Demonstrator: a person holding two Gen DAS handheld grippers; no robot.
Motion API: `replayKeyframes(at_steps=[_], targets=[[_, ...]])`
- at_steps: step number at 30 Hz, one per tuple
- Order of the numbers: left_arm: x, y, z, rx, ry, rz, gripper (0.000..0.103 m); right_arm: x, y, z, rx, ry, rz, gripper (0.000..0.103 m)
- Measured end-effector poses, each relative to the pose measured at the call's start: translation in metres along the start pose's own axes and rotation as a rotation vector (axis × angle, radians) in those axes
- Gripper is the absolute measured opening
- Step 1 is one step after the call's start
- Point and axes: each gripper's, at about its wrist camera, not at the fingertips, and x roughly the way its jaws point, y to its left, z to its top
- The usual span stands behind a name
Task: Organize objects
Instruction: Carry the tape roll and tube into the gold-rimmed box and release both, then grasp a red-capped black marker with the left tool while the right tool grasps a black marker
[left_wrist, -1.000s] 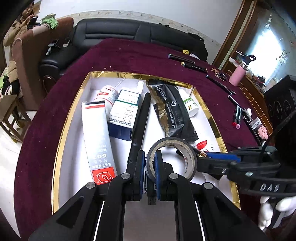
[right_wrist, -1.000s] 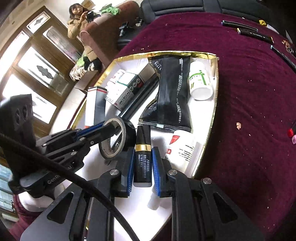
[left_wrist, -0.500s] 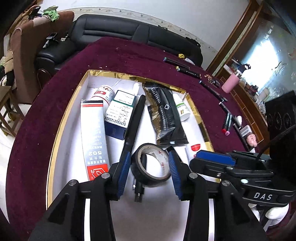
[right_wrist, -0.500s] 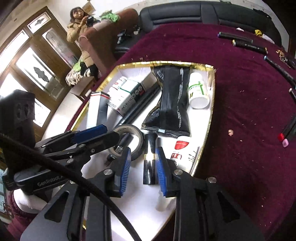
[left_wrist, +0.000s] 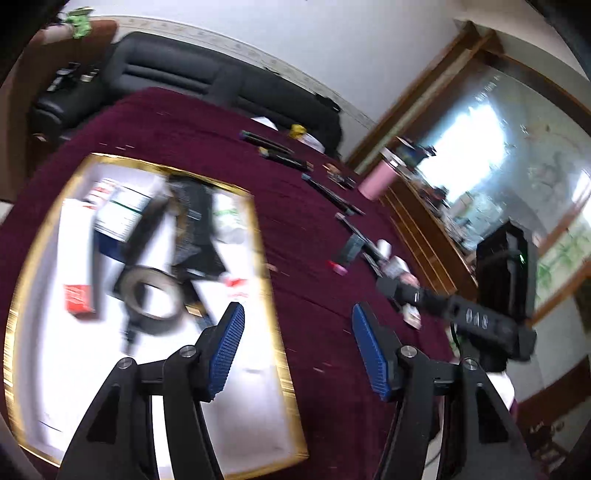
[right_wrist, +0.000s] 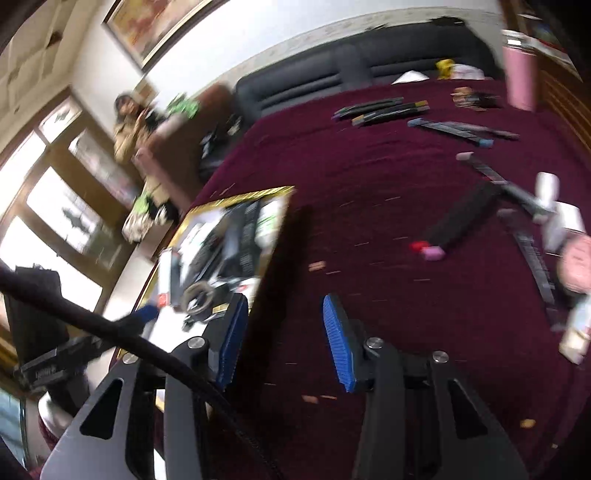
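Two grippers, both spread wide and empty: left gripper (left_wrist: 298, 349) over the tray's gilt right rim (left_wrist: 266, 258), right gripper (right_wrist: 283, 338) above maroon velvet tablecloth (right_wrist: 388, 192). Beyond the right jaws, loose markers (right_wrist: 456, 221): slim, rigid, black-barrelled, red and pink caps, lying flat, well apart from the tray. Probably light, smooth, prone to roll; best pinched mid-barrel, across the width. Inside the white-lined tray, blurred: tape roll (left_wrist: 153, 295), glossy black pouch (left_wrist: 195, 221), cartons. Soft nap underneath, likely forgiving of a low approach.
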Motion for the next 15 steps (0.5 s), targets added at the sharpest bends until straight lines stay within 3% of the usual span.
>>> replayKeyframes(at_steps=[2,8,11,15], targets=[[0.015,-0.020,-0.008,0.019,0.037,-0.045,0.055,-0.026,-0.028,0.002,0.042,-0.045,-0.048,0.050],[0.078,-0.066,-0.032,0.091,0.183,-0.097,0.055,-0.074,-0.101,0.011,0.143,-0.102,-0.201,0.050],[0.107,-0.075,-0.042,0.113,0.244,-0.080,0.055,-0.080,-0.122,0.015,0.158,-0.091,-0.244,0.050],[0.131,-0.076,-0.046,0.128,0.268,-0.015,0.055,-0.063,-0.134,0.023,0.146,-0.050,-0.289,0.050]])
